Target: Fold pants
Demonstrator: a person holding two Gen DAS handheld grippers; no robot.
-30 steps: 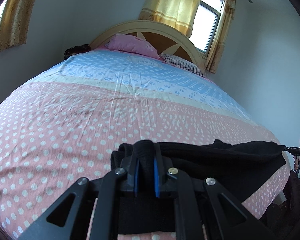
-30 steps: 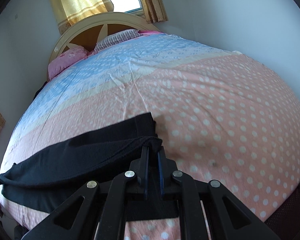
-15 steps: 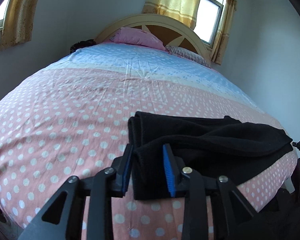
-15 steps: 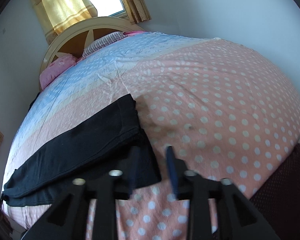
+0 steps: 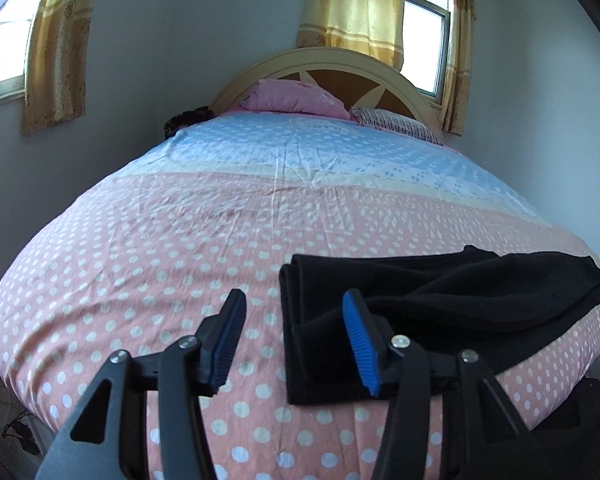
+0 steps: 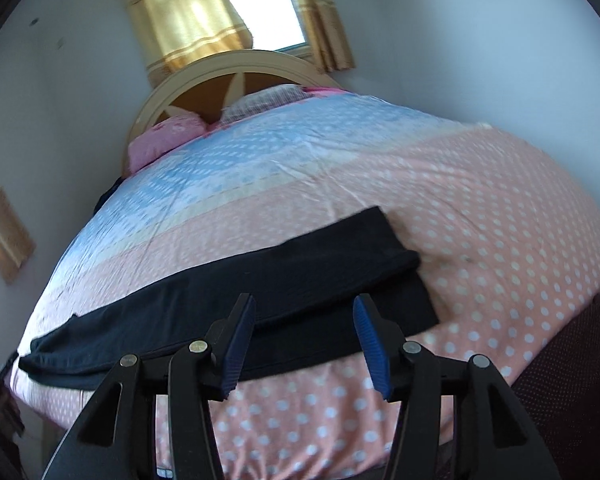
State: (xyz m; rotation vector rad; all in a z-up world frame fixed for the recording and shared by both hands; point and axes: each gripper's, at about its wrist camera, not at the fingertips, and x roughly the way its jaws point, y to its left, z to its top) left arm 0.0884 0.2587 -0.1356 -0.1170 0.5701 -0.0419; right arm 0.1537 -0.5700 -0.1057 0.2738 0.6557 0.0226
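The black pants lie in a long folded strip near the foot edge of the bed; both the left gripper and right gripper hang above them, jaws spread, holding nothing; likely next fold: pinch both layers at one end, carry it flat across.

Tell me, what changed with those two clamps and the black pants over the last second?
Both let go: the left gripper and right gripper, shut on the black pants a second ago, opened and drew back. The pants stayed lying folded lengthwise on the bedspread.
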